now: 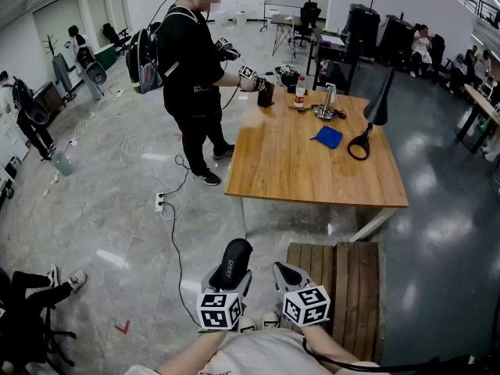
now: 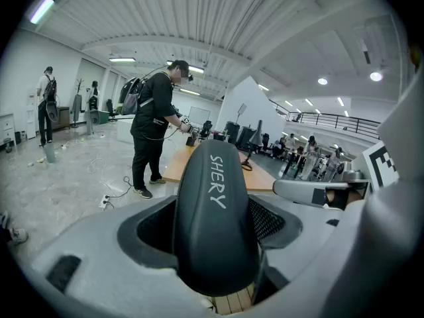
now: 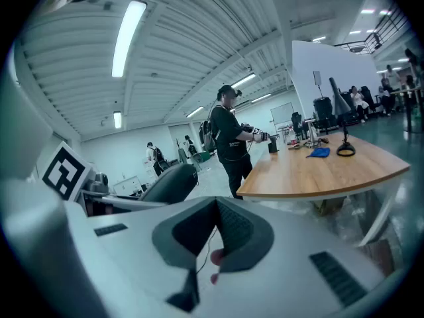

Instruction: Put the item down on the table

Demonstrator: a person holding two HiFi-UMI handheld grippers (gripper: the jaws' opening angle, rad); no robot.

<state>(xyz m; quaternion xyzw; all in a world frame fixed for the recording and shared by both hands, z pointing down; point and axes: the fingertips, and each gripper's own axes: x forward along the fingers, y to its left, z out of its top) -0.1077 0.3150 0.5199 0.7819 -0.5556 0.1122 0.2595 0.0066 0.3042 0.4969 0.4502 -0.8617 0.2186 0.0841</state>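
Left claw (image 1: pixel 226 280) grips one black item (image 1: pixel 231 258); right claw (image 1: pixel 290 275) closed, empty.

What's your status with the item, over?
Left tongs clamped on black SHERY item, held short of the table. Right tongs shut, empty. Table's near end bare; another person at far corner.

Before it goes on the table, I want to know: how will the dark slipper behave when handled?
The slipper looks like moulded foam, so probably light and bendy, not fragile. Its smooth rounded surface could slip in the left hand-held gripper. Being long and flattish, it should not roll.
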